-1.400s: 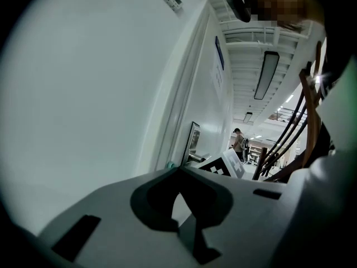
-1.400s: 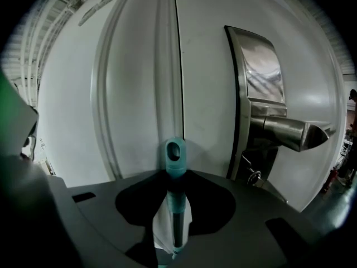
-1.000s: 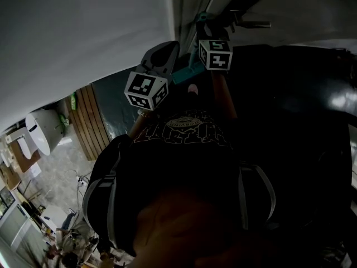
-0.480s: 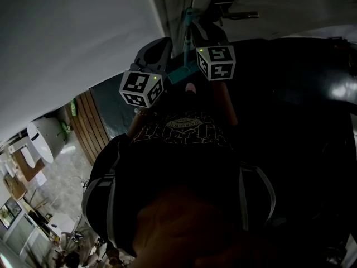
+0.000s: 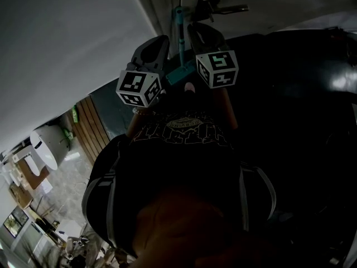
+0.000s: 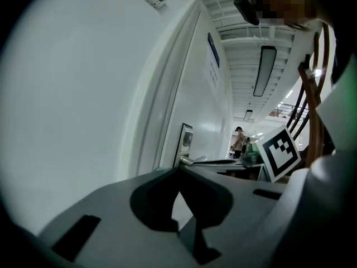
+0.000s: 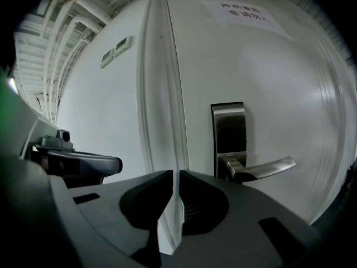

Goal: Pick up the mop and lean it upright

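Two grippers, ours, are raised at a white door. The left gripper [image 5: 158, 42] and right gripper [image 5: 196, 31] flank the mop [image 5: 179, 32], whose teal pole stands between them along the door frame [image 7: 162, 94], near the lever handle [image 7: 262, 168]. Over the past second the pole has come further into the head view and now runs upright where only a short end showed, and both marker cubes have shifted slightly. Each gripper view shows its jaws drawn together, the left meeting at the tips, the right leaving a hairline slit, with nothing clamped in either. We judge that the mop is resting against the frame and the leaning step is all but done. Its head is out of sight, so we cannot say whether it will stay put.
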`<state>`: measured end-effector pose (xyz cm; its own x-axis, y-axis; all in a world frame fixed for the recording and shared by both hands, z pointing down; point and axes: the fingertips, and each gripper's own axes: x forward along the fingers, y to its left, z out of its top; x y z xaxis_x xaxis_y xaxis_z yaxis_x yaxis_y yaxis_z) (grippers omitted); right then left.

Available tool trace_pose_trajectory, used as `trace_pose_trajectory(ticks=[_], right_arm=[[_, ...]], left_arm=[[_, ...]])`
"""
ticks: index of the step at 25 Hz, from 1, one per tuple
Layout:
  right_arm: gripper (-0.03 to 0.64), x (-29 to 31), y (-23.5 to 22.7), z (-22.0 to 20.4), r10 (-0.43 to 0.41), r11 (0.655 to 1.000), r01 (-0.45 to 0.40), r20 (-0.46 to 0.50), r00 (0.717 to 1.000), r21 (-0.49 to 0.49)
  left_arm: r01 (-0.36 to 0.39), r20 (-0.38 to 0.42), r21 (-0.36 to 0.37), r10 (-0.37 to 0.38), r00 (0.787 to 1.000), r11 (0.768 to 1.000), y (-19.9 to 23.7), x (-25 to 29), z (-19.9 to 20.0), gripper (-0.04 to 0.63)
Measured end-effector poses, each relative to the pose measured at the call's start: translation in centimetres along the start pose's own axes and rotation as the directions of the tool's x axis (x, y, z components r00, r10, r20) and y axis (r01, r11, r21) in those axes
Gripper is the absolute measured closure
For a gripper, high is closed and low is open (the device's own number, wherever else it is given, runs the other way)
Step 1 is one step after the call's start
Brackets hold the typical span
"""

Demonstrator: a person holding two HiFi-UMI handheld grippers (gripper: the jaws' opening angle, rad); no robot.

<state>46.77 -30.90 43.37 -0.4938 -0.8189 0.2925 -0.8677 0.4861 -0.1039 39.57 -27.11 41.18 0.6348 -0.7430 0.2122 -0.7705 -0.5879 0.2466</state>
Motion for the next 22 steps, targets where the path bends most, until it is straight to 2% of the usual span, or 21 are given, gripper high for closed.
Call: trace_pose_trajectory(ticks=[11, 22], right_arm=[[0.597, -2.5, 2.1, -0.2, 0.072, 0.996, -0.071, -0.004, 0.997, 0.052], [0.597, -4.5, 3.0, 0.3, 0.078, 0.995, -0.078, -0.001, 0.997, 0.064]], left_arm=[[0.044, 0.001, 0.008, -0.044, 0.999, 0.999, -1.9, 0.5, 0.2, 0.549], [0.080, -0.017, 0.013, -0.080, 0.997, 0.997, -3.3, 0.9, 0.4, 0.549]])
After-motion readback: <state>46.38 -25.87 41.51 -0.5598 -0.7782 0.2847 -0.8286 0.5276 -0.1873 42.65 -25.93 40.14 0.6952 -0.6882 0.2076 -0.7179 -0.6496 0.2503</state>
